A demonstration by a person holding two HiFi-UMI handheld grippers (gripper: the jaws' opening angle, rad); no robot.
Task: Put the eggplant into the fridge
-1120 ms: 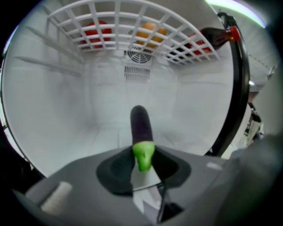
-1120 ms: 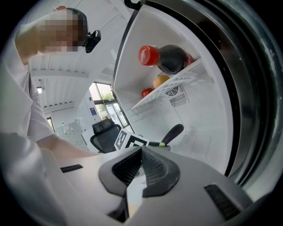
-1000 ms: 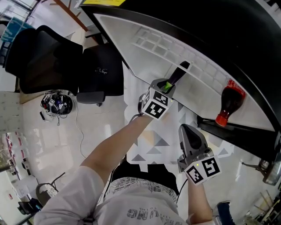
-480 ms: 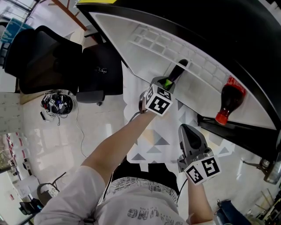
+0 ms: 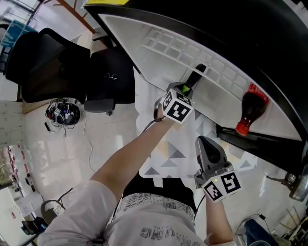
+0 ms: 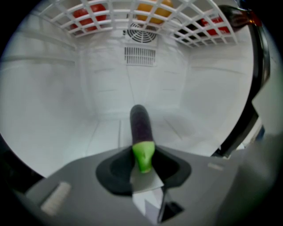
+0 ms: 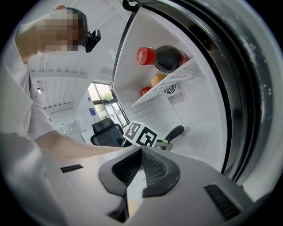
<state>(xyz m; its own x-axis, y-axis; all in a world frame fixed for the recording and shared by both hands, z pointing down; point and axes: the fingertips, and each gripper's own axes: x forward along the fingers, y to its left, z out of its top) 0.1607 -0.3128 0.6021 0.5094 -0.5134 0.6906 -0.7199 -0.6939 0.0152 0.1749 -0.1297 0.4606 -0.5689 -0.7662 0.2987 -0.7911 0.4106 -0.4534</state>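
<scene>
A dark purple eggplant [image 6: 140, 126] with a green stem end sticks out of my left gripper [image 6: 144, 165], whose jaws are shut on that stem end. It points into the white fridge compartment [image 6: 79, 137]; I cannot tell whether its tip touches the floor. In the head view the eggplant [image 5: 195, 79] reaches over the white shelf ahead of the left gripper [image 5: 185, 90]. My right gripper [image 5: 207, 144] hangs lower right, outside the fridge, shut and holding nothing. From the right gripper view, its pads [image 7: 152, 170] meet, and the eggplant [image 7: 174, 133] shows beyond.
A cola bottle with a red cap [image 5: 250, 113] lies on the wire shelf [image 6: 146, 17], next to red and orange fruit [image 6: 150, 11]. The black fridge door seal [image 6: 258, 75] runs down the right. A black office chair [image 5: 72, 72] and a cable bundle [image 5: 61, 113] are on the floor at left.
My left gripper has shifted slightly up and right, further toward the fridge, tilting a little with the eggplant still held. The right gripper has stayed put.
</scene>
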